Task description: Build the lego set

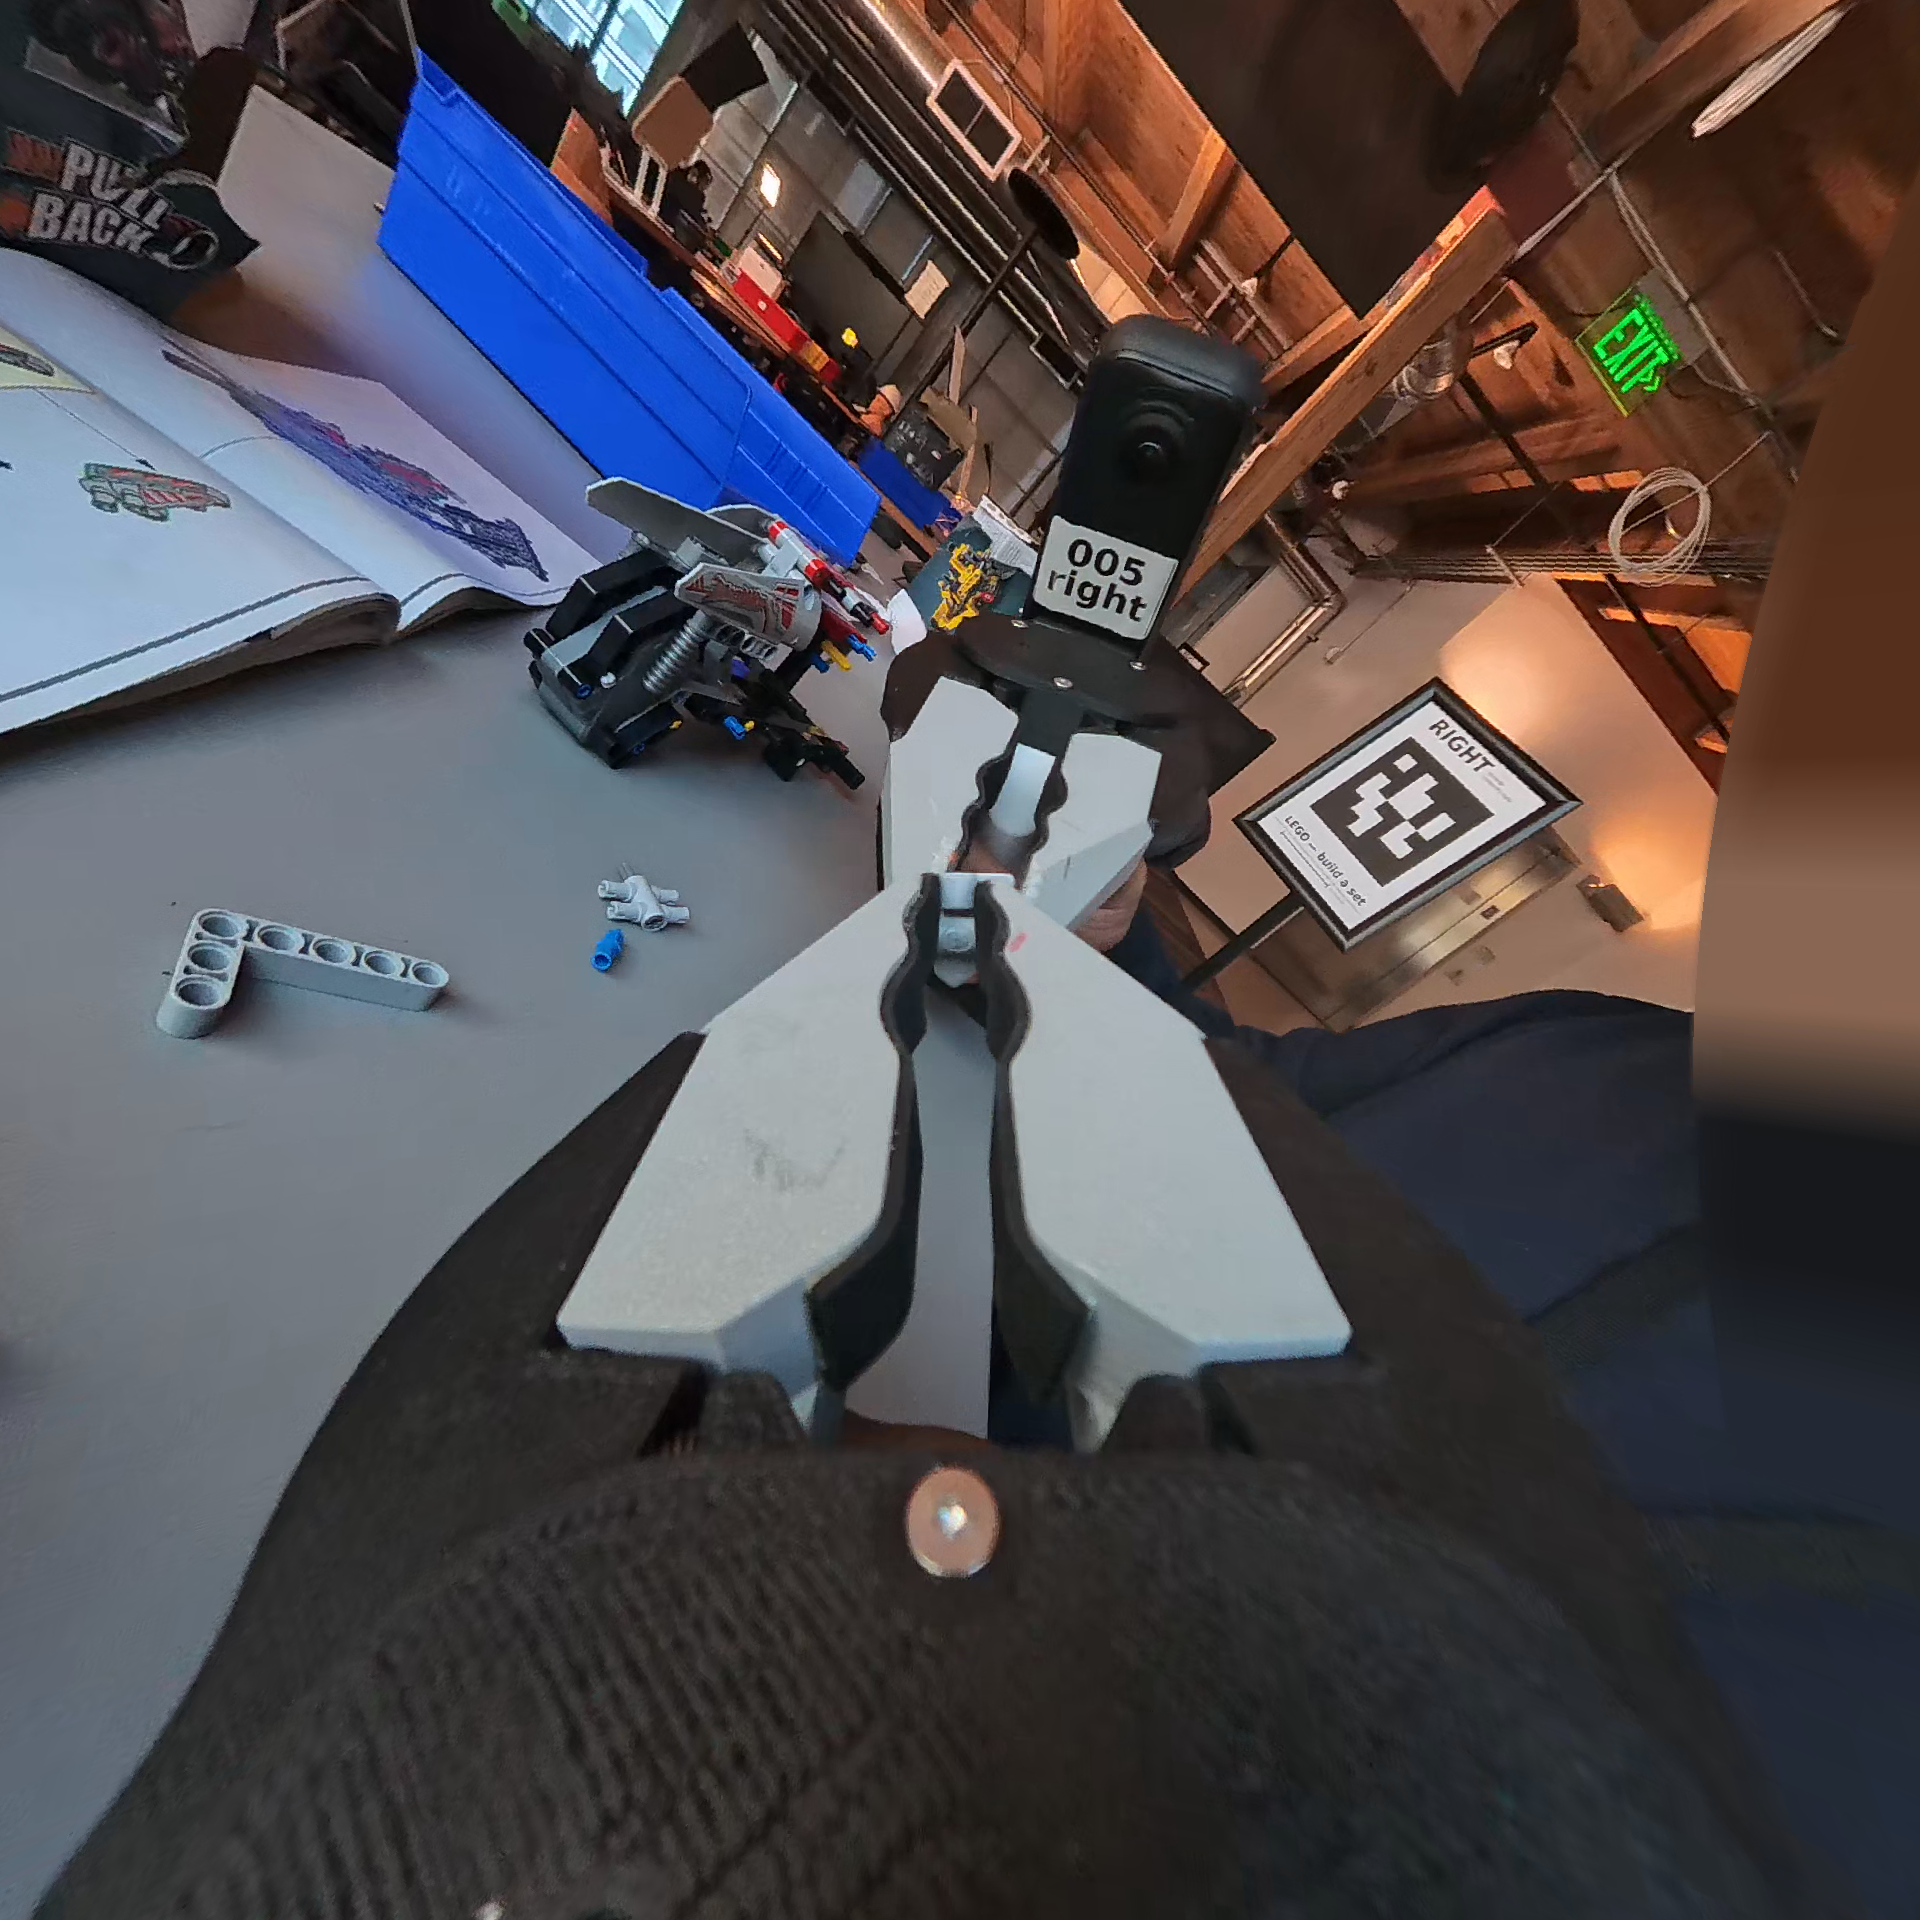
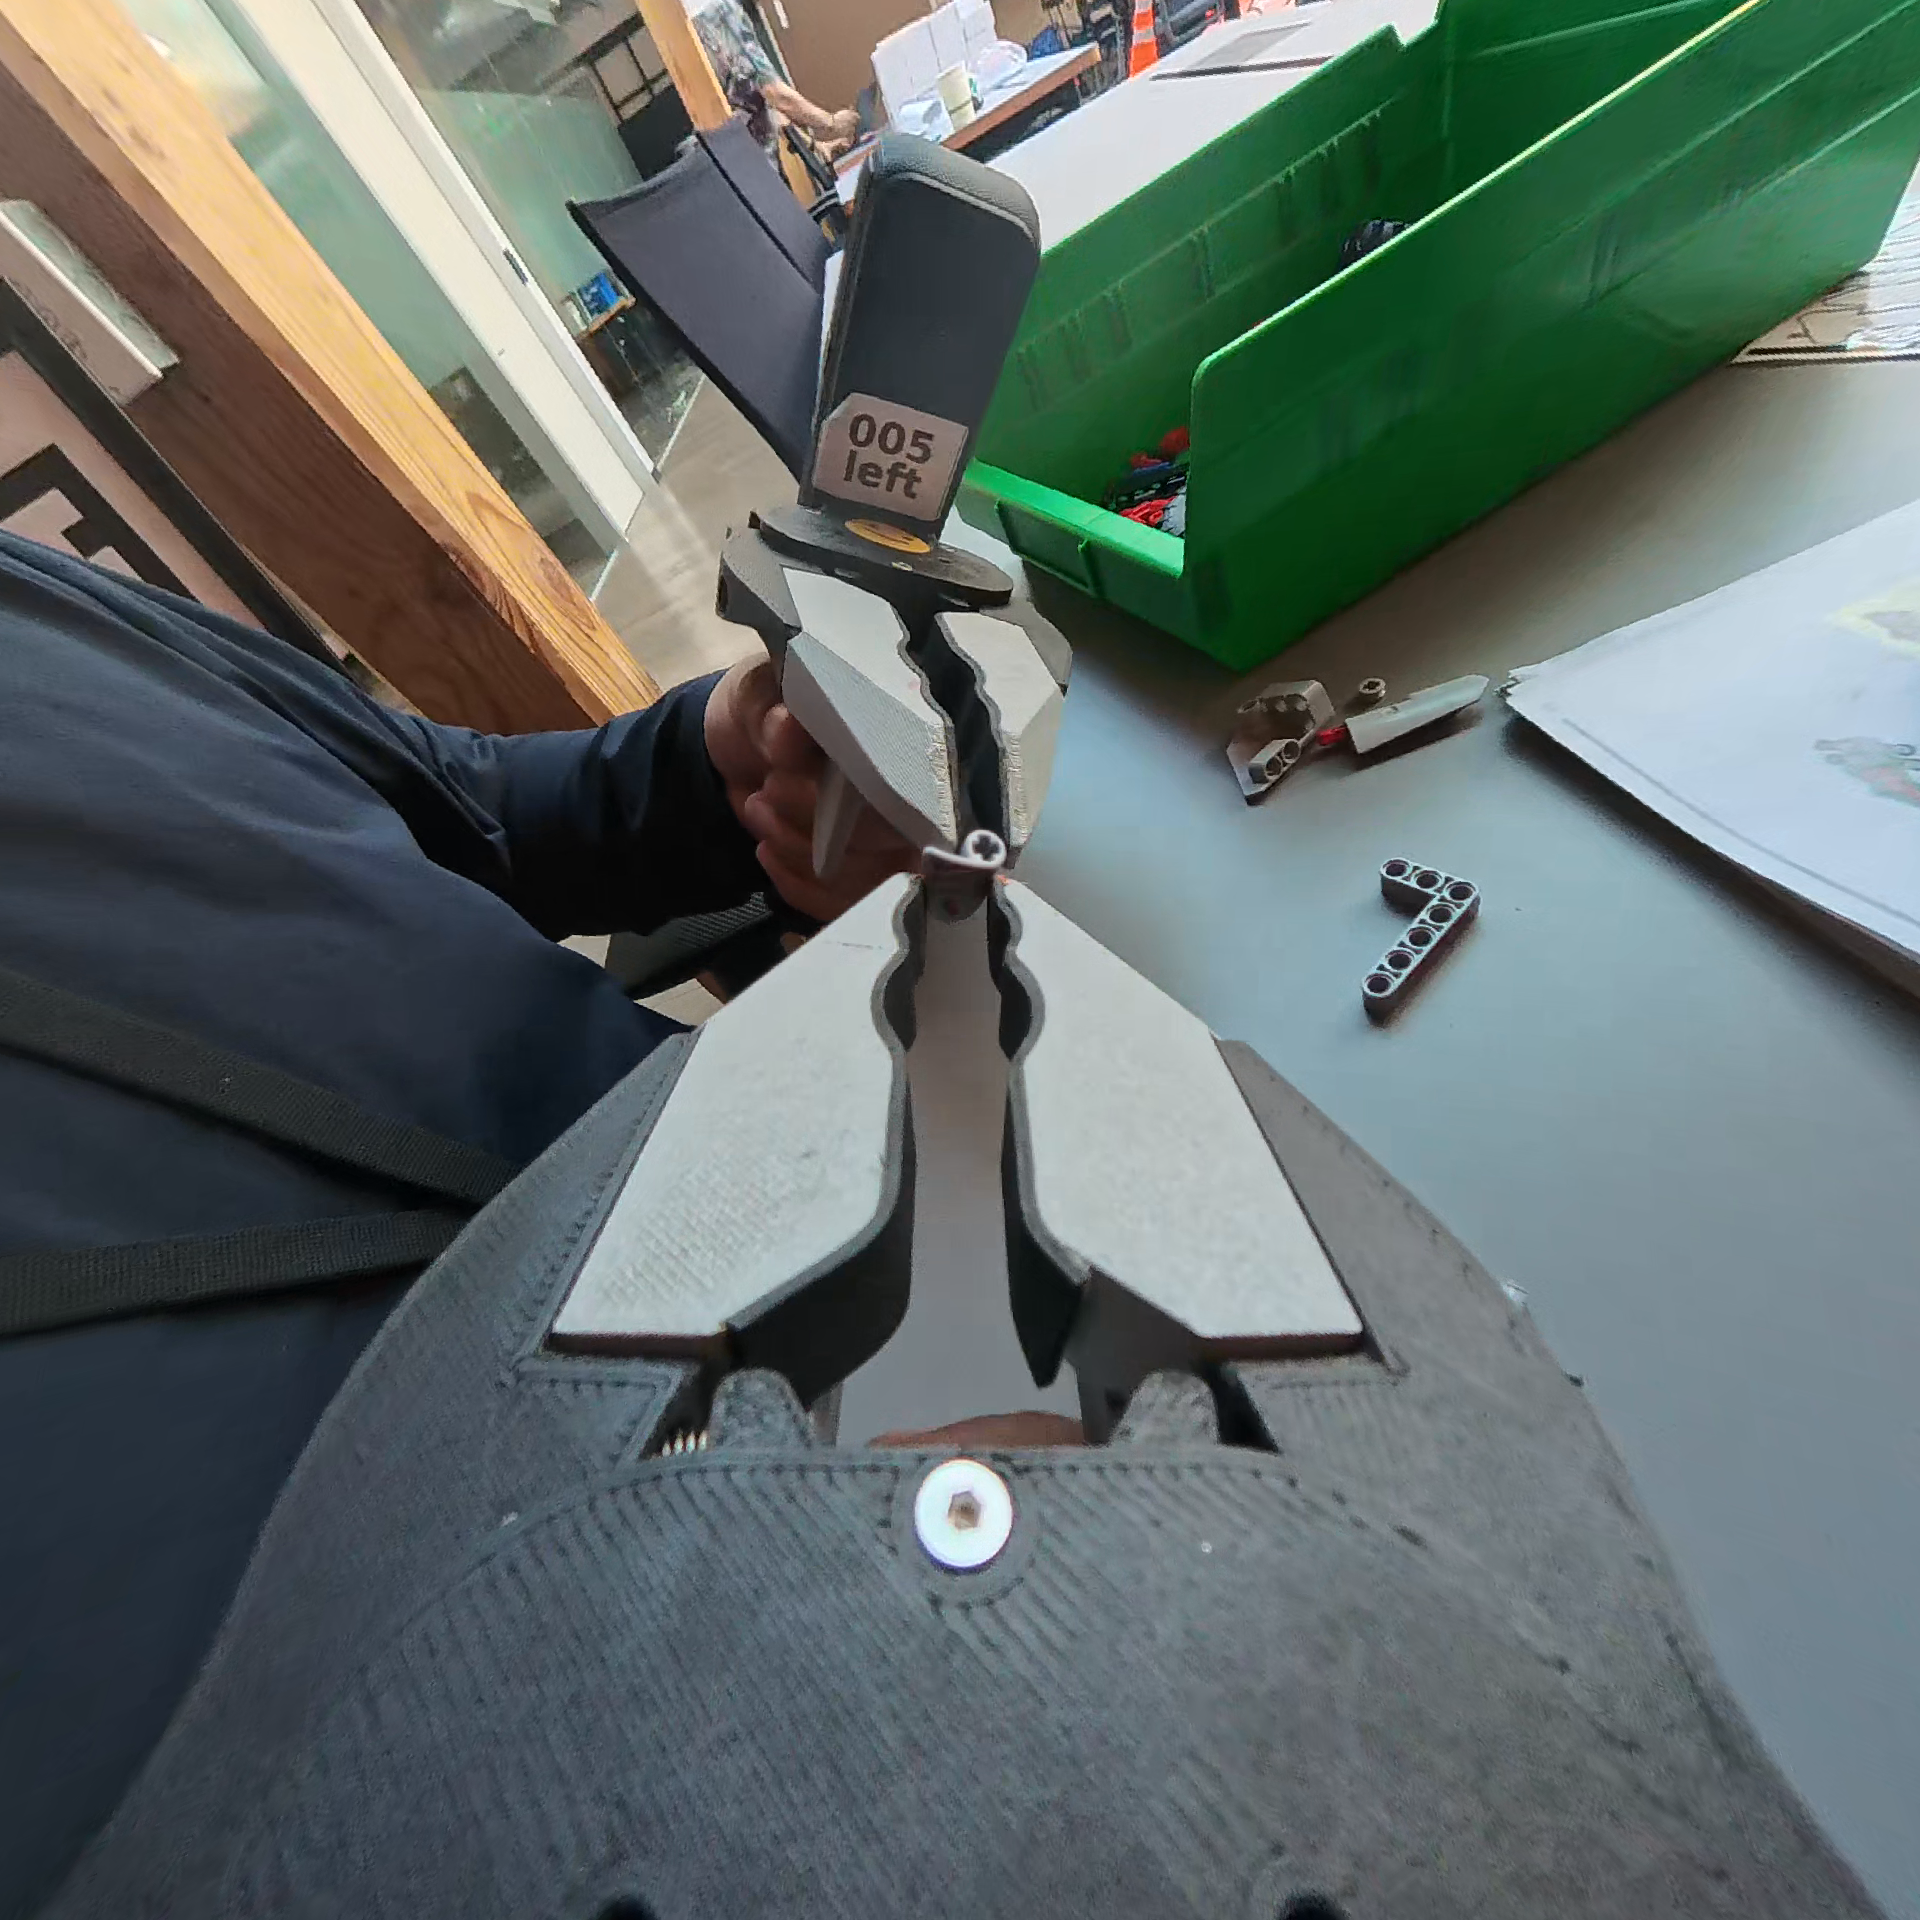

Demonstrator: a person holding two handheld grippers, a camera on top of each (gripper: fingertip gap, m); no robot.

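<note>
Both views bend strongly toward the edges, fisheye style, with a tilted horizon. The left wrist view is dim and warm: a green exit sign glows at upper right, a lit wall blooms at right, a smooth blur patch runs down the right edge, and far shelves are soft. The right wrist view is brighter with daylight from glass at upper left; the table shows soft glare.

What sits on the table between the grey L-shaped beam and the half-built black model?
In the left wrist view, a small grey connector and a blue pin lie between the grey L-shaped beam and the half-built black model.
</note>
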